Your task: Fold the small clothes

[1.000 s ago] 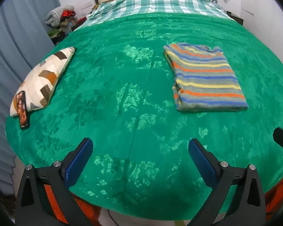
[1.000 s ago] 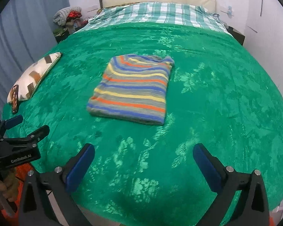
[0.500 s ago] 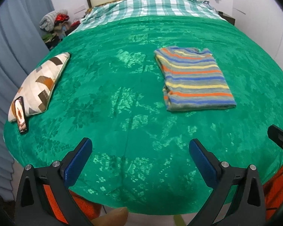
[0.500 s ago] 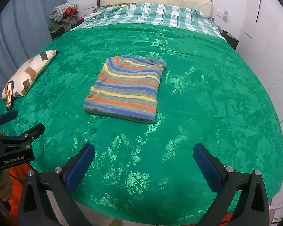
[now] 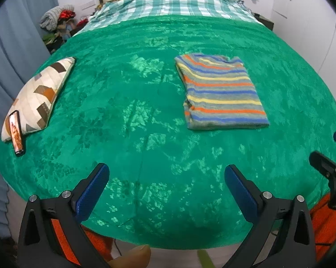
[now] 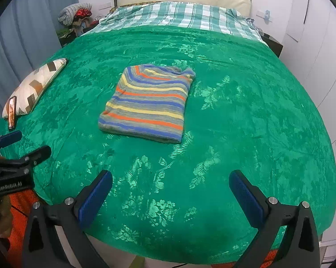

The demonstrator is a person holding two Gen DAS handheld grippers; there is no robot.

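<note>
Left gripper (image 5: 166, 189): jaws wide apart, holding nothing, hovers over the near edge of the green bedspread (image 5: 134, 111). Right gripper (image 6: 170, 196): same, spread and empty. Striped garment (image 6: 146, 102) lies folded flat on the bedspread, ahead and right of the left gripper, ahead and slightly left of the right one, well apart from both. Patterned pillow (image 5: 37, 96) with phone (image 5: 17, 131) leaning on it sits far left.

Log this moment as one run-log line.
stage: fold done | striped shirt: folded, flat on green blanket | left gripper: open, empty | right gripper: open, empty
</note>
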